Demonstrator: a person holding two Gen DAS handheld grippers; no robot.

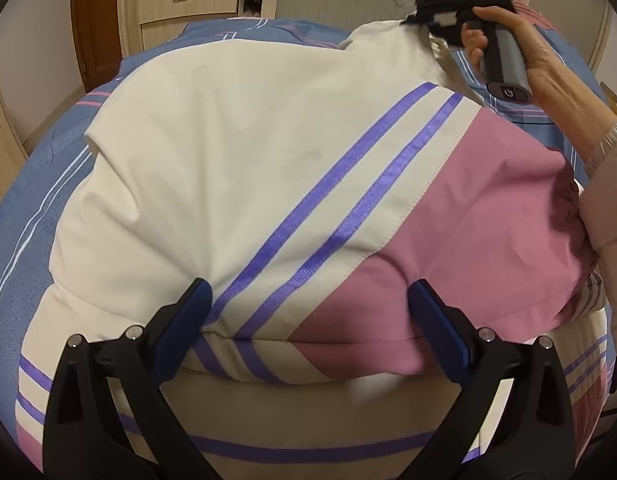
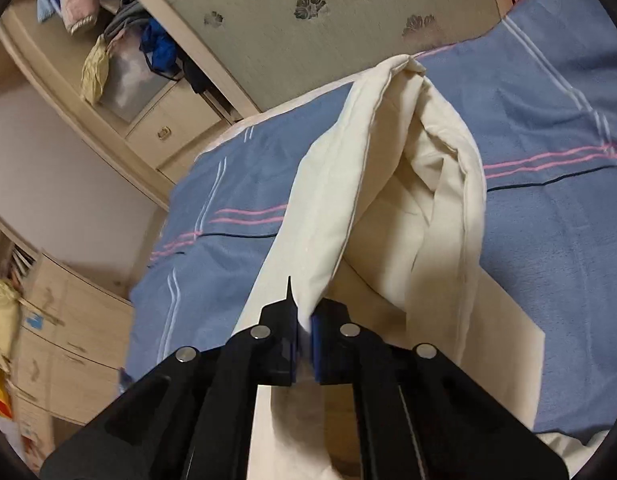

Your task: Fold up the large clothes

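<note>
A large padded jacket (image 1: 236,168), cream with a pink panel and purple stripes, lies folded on the bed. My left gripper (image 1: 308,300) is open, its jaws wide apart and pressing on the jacket's near fold. My right gripper (image 2: 304,332) is shut on a cream edge of the jacket (image 2: 348,200) and holds it lifted above the bed. In the left wrist view the right gripper (image 1: 432,20) shows at the far right, held by a hand, pinching the cream corner.
The bed has a blue cover (image 2: 548,140) with pink and white stripes. A beige headboard (image 2: 328,20) with flower prints stands behind. Wooden cabinets and drawers (image 2: 68,340) with piled clothes stand at the left.
</note>
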